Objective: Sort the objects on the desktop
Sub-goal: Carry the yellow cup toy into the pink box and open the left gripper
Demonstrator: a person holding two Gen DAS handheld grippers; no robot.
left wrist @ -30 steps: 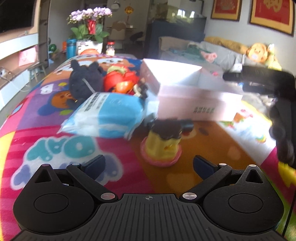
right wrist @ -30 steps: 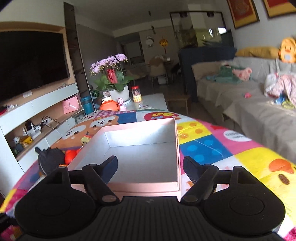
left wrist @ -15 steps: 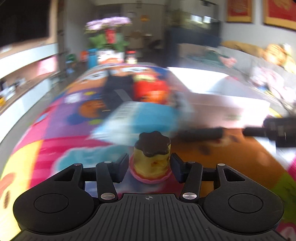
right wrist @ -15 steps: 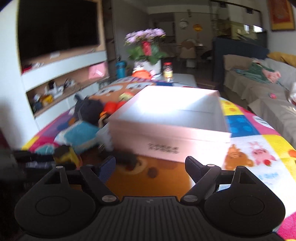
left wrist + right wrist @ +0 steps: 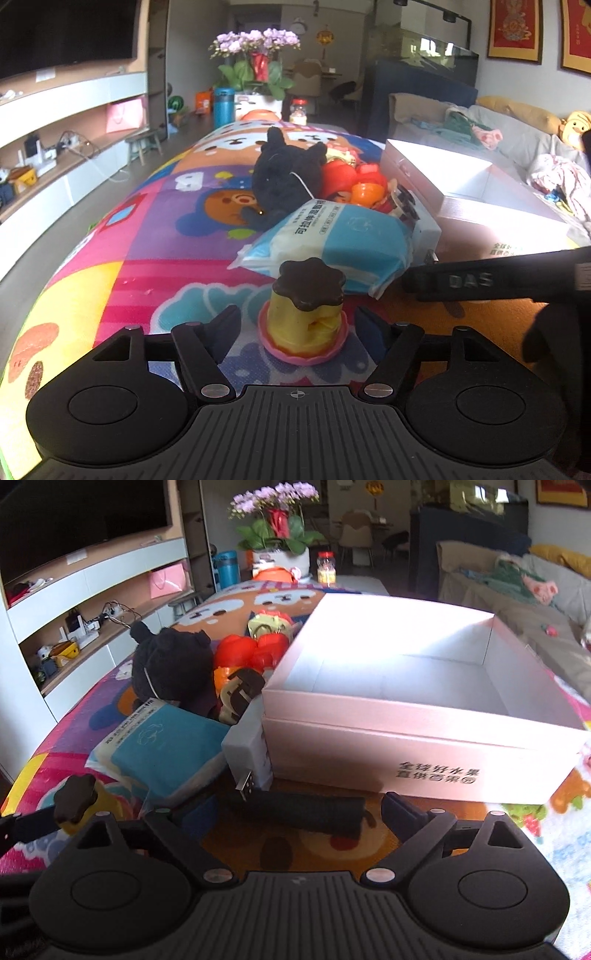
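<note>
A yellow toy pudding [image 5: 305, 320] with a brown top and pink base stands on the colourful mat, between the fingers of my open left gripper [image 5: 299, 325], which do not touch it. It also shows in the right wrist view [image 5: 79, 805]. My right gripper [image 5: 295, 808] is open around a dark cylinder [image 5: 306, 812] lying on the mat in front of the empty pink box [image 5: 424, 716]. A blue tissue pack [image 5: 332, 240], a black plush [image 5: 288, 173] and red-orange toys [image 5: 351, 181] lie in a pile left of the box.
A white charger block [image 5: 249, 746] leans against the box's left wall. The right gripper's finger [image 5: 498, 280] crosses the left wrist view at right. A flower pot [image 5: 280, 554], blue bottle and jar stand at the table's far end. A sofa runs along the right.
My left gripper closed in around the pudding, then its fingers spread a little. My right gripper dropped from above the box to the mat in front of it, around the dark cylinder.
</note>
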